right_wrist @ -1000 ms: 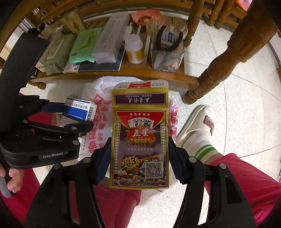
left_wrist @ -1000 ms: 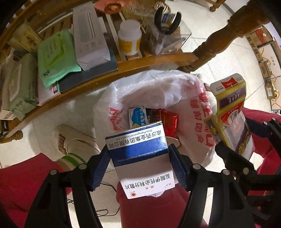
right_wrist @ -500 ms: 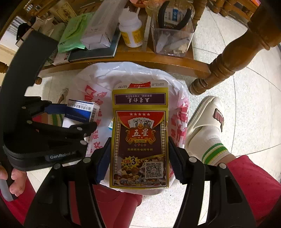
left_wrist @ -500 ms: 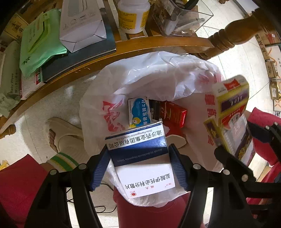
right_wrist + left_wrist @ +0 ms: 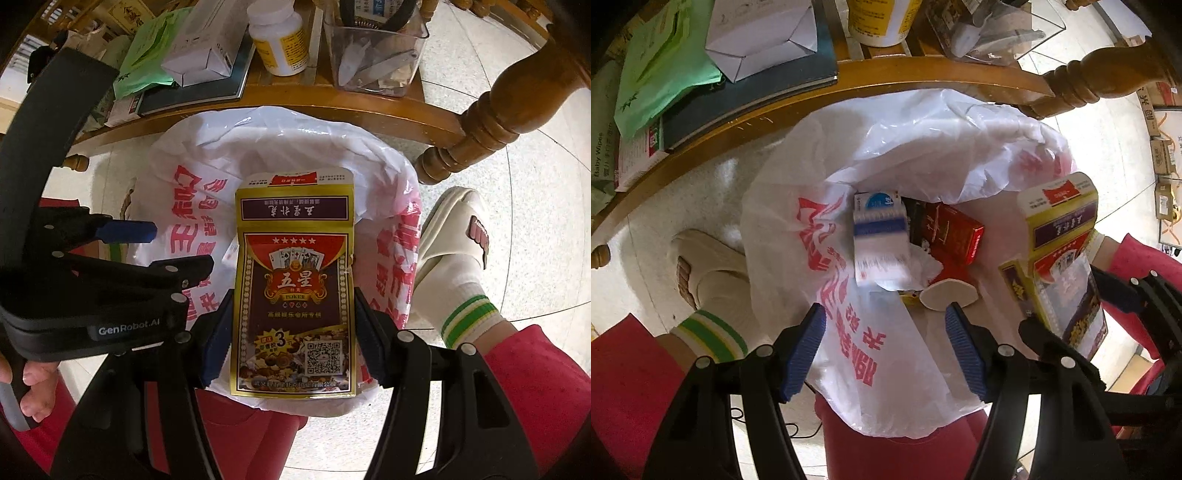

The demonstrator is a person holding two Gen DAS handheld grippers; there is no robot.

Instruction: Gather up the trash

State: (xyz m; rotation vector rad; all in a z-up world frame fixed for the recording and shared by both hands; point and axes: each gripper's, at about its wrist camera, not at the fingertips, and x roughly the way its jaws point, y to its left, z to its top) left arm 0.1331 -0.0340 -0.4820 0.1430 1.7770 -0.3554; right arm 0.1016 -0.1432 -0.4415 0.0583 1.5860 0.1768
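Observation:
A white plastic trash bag [image 5: 871, 343] with red print stands open on the floor; it also shows in the right wrist view [image 5: 192, 206]. My left gripper [image 5: 886, 347] is open and empty just above its near rim. A blue and white medicine box [image 5: 881, 238] lies blurred inside the bag, beside a red box [image 5: 951, 232] and a white lid [image 5: 947, 295]. My right gripper [image 5: 291, 328] is shut on a gold and purple playing-card box [image 5: 293, 291], held over the bag's mouth. That box also shows at the right of the left wrist view [image 5: 1060, 258].
A low wooden shelf [image 5: 798, 99] behind the bag holds a green pack [image 5: 657, 70], a white carton [image 5: 764, 33], a pill bottle [image 5: 280, 37] and a clear plastic bin [image 5: 373, 55]. A turned table leg [image 5: 491, 122] stands at right. Slippered feet [image 5: 454, 236] flank the bag.
My left gripper has opened and let go of the blue and white medicine box, which has dropped into the bag. Both grippers have moved closer over the bag. The right keeps its card box.

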